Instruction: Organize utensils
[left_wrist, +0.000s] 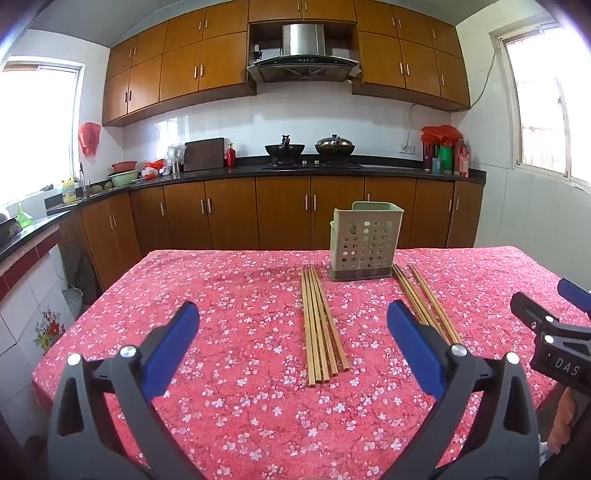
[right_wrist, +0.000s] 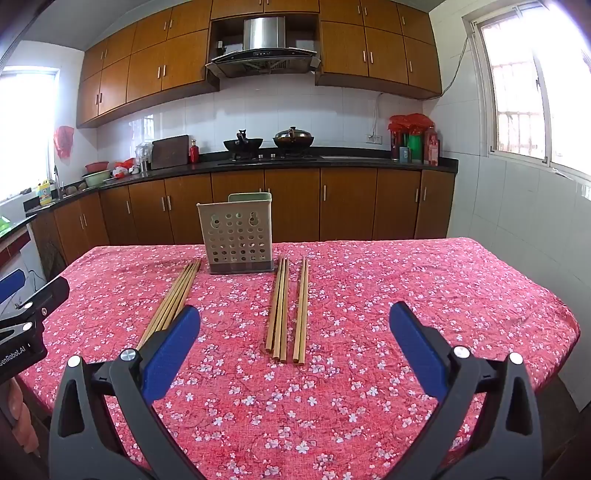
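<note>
Starting position: left gripper (left_wrist: 291, 325) and right gripper (right_wrist: 295, 325) both spread wide, empty. Chopsticks (left_wrist: 320, 321) lie flanking the perforated utensil holder (left_wrist: 364, 242); the next move likely requires pinching one bundle.

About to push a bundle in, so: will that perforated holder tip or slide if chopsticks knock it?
The perforated utensil holder looks like thin plastic and holds nothing visible, so probably light and easily shoved. It stands taller than its darker base is wide, so a high knock may tip it. The floral tablecloth should resist sliding somewhat.
</note>
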